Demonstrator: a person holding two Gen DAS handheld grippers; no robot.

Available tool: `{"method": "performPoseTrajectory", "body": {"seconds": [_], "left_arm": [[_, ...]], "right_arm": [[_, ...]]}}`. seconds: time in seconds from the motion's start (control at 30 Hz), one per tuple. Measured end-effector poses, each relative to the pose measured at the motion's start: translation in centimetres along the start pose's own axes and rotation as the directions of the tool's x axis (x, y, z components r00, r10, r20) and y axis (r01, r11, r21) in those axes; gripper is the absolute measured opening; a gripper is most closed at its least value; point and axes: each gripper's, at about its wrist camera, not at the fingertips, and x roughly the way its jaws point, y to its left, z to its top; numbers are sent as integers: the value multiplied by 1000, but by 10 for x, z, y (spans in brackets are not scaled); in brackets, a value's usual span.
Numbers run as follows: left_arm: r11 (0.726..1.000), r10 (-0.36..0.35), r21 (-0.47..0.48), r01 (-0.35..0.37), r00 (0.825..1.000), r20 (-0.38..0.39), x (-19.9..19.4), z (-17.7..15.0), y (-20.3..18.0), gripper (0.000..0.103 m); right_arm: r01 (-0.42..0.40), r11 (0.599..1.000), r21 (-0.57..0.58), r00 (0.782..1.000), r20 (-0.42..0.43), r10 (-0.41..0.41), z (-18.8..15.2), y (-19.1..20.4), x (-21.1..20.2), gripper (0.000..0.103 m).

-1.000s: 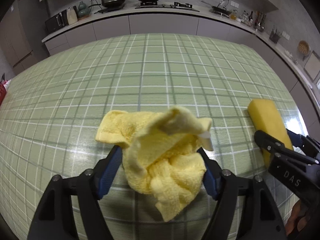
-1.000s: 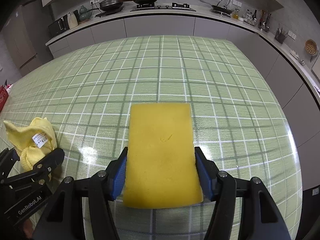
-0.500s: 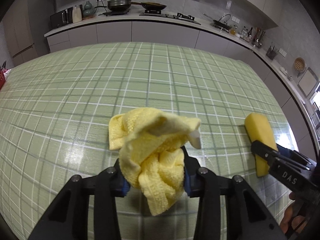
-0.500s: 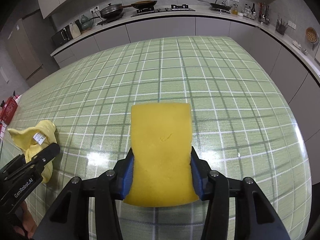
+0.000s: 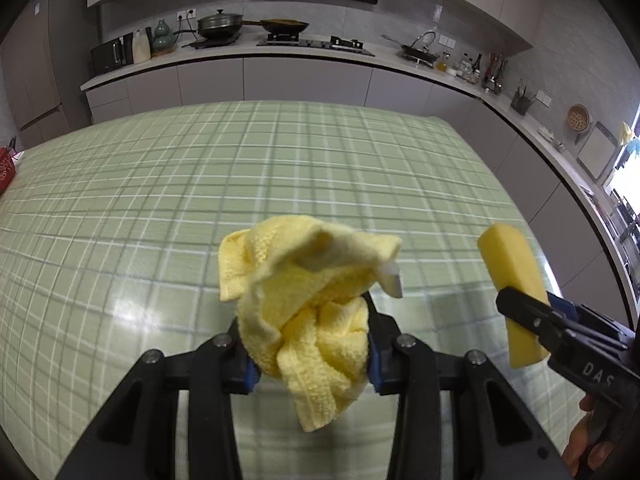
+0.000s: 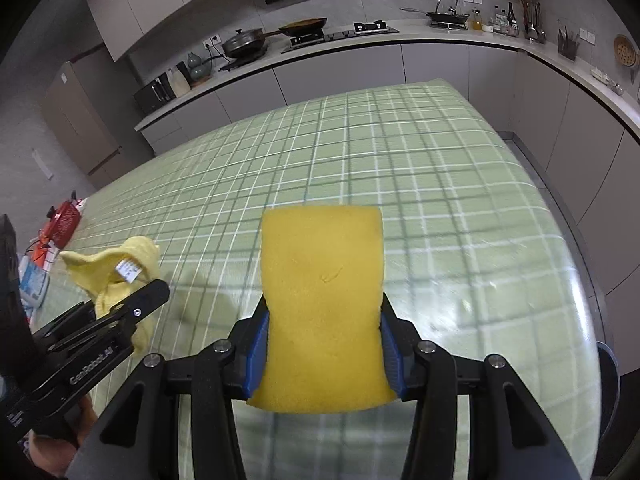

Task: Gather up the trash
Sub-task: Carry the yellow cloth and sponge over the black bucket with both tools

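Grey kitchen cabinets run along the far wall, with pans [image 5: 220,26] on the stove, and in front of them lies a big worktop [image 5: 160,200] under a green checked cover. Both tools hang above this worktop, side by side.

The left tool [image 5: 306,344] is closed on a yellow cloth [image 5: 308,292] — its blue pads press the crumpled bundle from both sides. One corner of the cloth hangs down below the pads, other folds stand up above them, and a small white label sticks out on the right.

The right tool [image 6: 322,344] is closed on a yellow sponge [image 6: 322,300] — the pads squeeze its near part, so that it narrows there, and the far end points forward, clear of the worktop. A hand [image 5: 584,448] shows under this tool at the near right edge.

At the far left of the worktop lie a red thing [image 6: 64,222] and some packets [image 6: 34,280], too small to tell.
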Motion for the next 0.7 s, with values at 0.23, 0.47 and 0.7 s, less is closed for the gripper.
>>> {"method": "performPoseTrajectory", "body": {"seconds": [0.23,0.47,0.7], "left_arm": [[1000,-1,-21,1,1000,-9,-32,-41,-48,41],[999,-23,39,24,1000,-19,-57,-60,-84,41],[992,-98,79,100,995,-29,-62,-83,-110,41]], "right_arm": [[-21,999,-44,1000,3,21,-42,-34,-55,51],[-1,1000,6,1000,28,1,-79,-68,-102,51],[73,995,68,996,48,-76,-122,-94,-141,51]]}}
